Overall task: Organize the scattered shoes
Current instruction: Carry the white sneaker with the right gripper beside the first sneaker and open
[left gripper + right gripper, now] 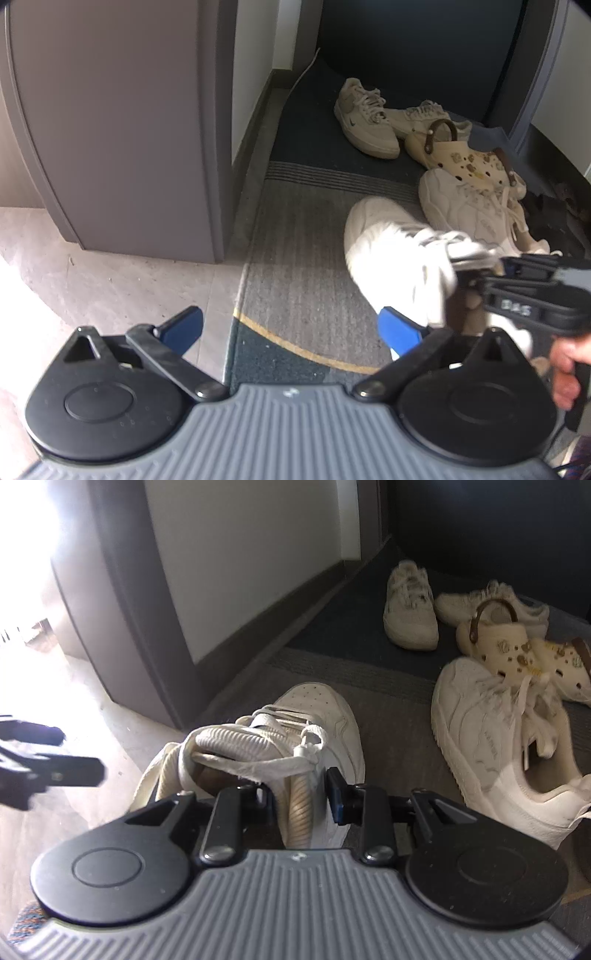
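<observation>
Now the right gripper (pixel 299 794) pinches the scuffed, loosely laced white sneaker's (pixel 317 716) collar.

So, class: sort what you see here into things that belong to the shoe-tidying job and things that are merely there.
Part of the job:
- white sneaker, with the right gripper shut on its collar
- chunky cream sneaker
- cream clogs
- beige sneakers
- left gripper, open

Merely there:
- striped mat
- grey door
</observation>
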`<action>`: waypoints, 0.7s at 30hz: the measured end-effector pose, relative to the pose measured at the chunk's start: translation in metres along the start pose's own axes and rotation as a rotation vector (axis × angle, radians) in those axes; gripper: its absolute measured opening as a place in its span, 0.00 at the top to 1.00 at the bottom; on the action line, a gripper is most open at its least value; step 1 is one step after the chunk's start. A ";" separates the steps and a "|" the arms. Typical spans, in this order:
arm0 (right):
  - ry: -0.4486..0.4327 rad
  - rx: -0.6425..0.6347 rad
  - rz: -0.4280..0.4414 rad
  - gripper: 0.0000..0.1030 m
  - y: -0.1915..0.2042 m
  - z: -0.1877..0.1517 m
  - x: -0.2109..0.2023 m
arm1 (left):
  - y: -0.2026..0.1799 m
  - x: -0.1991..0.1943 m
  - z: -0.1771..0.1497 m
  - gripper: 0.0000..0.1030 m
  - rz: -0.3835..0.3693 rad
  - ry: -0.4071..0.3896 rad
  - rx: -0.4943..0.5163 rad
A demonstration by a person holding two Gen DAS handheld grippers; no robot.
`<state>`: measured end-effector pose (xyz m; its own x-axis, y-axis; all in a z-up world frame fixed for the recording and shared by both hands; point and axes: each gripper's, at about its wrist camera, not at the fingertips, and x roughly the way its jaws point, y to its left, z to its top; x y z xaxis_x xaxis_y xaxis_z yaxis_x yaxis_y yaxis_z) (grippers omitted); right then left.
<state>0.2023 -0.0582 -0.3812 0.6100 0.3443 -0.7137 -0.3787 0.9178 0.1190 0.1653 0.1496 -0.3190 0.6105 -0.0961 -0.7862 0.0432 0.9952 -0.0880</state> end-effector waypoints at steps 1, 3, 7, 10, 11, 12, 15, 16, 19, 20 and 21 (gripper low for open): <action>0.009 0.008 0.002 0.67 -0.001 -0.003 0.004 | 0.000 0.000 0.000 0.01 -0.002 0.003 -0.001; 0.018 0.006 0.003 0.65 0.001 -0.008 0.010 | -0.001 0.001 0.000 0.01 -0.008 0.010 -0.006; 0.054 0.036 0.018 0.60 0.000 -0.008 0.010 | -0.007 -0.001 0.000 0.01 -0.021 0.009 -0.014; 0.096 0.036 0.053 0.56 -0.003 -0.008 0.009 | -0.018 -0.005 0.005 0.01 -0.021 -0.018 0.002; 0.097 0.045 0.067 0.53 -0.005 -0.008 0.006 | -0.021 -0.007 0.007 0.01 -0.018 -0.030 0.008; 0.089 0.055 0.086 0.48 -0.007 -0.008 0.003 | -0.024 -0.010 0.010 0.01 -0.010 -0.046 0.010; 0.034 0.097 0.143 0.20 -0.013 -0.007 -0.017 | -0.034 -0.016 0.021 0.01 0.004 -0.095 -0.004; 0.015 0.112 0.155 0.20 -0.016 -0.006 -0.025 | -0.038 -0.019 0.025 0.01 0.002 -0.112 -0.011; -0.035 0.161 0.163 0.20 -0.029 -0.006 -0.056 | -0.054 -0.021 0.037 0.01 -0.017 -0.146 -0.010; -0.052 0.178 0.159 0.20 -0.036 -0.005 -0.066 | -0.060 -0.021 0.039 0.01 -0.026 -0.153 -0.004; -0.070 0.190 0.148 0.20 -0.042 -0.005 -0.075 | -0.070 -0.019 0.041 0.01 -0.039 -0.154 0.012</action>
<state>0.1691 -0.1237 -0.3362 0.6071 0.4842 -0.6300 -0.3340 0.8750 0.3505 0.1835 0.0828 -0.2731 0.7225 -0.1311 -0.6788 0.0781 0.9910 -0.1082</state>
